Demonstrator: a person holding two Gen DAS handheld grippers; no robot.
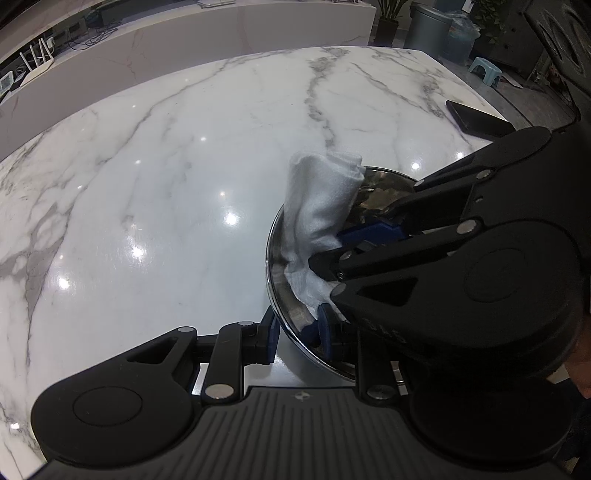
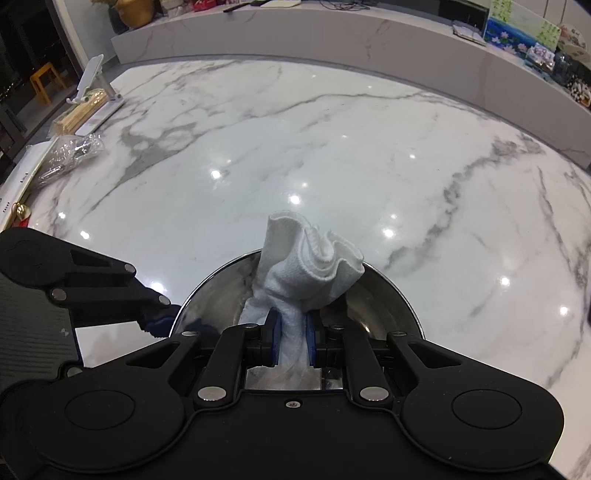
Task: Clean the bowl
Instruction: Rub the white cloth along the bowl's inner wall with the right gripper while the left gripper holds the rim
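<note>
A shiny steel bowl (image 1: 275, 280) rests on the white marble table (image 1: 166, 184). My left gripper (image 1: 297, 332) is shut on the bowl's near rim, one blue pad outside and one inside. A crumpled white cloth (image 1: 321, 199) stands in the bowl and rises above its rim. The right gripper (image 1: 341, 247) comes in from the right, shut on the cloth's lower part. In the right wrist view, the right gripper (image 2: 292, 341) pinches the cloth (image 2: 314, 262) between its blue pads over the bowl (image 2: 384, 299). The left gripper (image 2: 162, 321) holds the rim at the left.
A black phone (image 1: 476, 120) lies near the table's far right edge. At the table's left edge are a white phone stand (image 2: 92, 81), packed chopsticks (image 2: 79, 114) and a clear plastic bag (image 2: 70, 155). A raised marble ledge (image 2: 332, 33) runs behind the table.
</note>
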